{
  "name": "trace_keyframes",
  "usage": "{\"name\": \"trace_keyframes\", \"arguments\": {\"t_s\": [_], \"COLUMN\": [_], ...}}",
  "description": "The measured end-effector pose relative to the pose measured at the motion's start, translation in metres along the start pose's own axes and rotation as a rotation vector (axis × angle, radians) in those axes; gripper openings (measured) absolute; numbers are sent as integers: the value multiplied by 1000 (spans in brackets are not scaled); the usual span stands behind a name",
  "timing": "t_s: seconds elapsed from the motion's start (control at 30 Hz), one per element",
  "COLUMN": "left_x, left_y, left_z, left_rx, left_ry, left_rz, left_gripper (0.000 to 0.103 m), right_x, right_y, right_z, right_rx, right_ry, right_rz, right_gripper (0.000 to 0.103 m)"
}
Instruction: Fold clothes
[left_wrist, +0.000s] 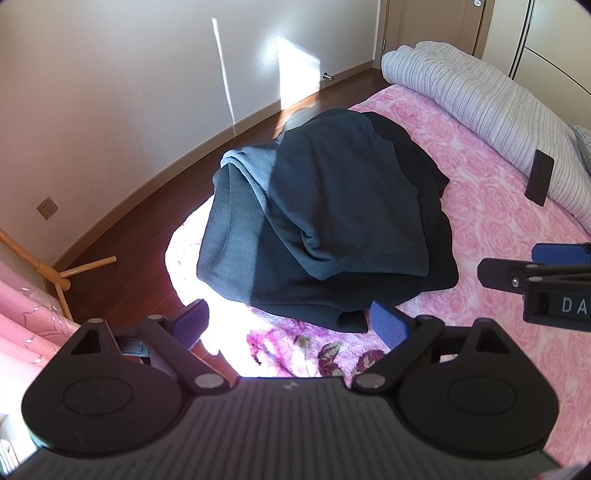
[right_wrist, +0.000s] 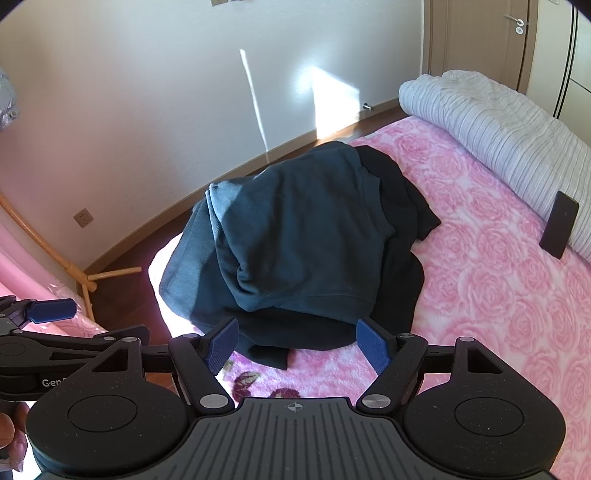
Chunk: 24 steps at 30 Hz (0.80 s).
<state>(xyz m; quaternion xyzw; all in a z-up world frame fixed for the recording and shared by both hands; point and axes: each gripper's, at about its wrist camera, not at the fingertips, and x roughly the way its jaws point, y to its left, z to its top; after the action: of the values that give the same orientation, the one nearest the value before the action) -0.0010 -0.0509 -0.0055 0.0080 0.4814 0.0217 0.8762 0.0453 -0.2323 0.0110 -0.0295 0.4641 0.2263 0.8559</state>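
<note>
Left wrist view shows the left tongs (left_wrist: 290, 326) wide apart with nothing between them, hanging over the pink bed (left_wrist: 491, 229). A pile of dark clothes (left_wrist: 325, 221) lies near the bed's edge, a blue-green top on a black one. The right tongs (right_wrist: 297, 347) are apart and empty too, just in front of the pile. A striped blanket (right_wrist: 498, 136) lies rolled at the far side.

Two dark garments (left_wrist: 332, 206), one striped quilt (left_wrist: 480, 96), one black phone (left_wrist: 540, 177), two claws (left_wrist: 291, 325).
</note>
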Motion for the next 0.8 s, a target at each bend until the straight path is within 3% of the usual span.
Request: {"name": "trace_keyframes", "arguments": {"t_s": [0.47, 0.63, 0.8], "left_x": [3, 11, 34], "left_y": [-3, -3, -10], "left_z": [0, -4, -12], "left_rx": [-4, -21, 100], "left_ry": [7, 21, 31], "left_rz": [5, -29, 12], "left_gripper": [92, 92, 91], "right_x": [2, 6, 23], "right_y": [-7, -17, -39], "right_z": [-2, -8, -16], "right_rx": [3, -11, -73], "right_ry": [7, 21, 25], "right_rz": [2, 6, 4], "right_gripper": [74, 74, 74]}}
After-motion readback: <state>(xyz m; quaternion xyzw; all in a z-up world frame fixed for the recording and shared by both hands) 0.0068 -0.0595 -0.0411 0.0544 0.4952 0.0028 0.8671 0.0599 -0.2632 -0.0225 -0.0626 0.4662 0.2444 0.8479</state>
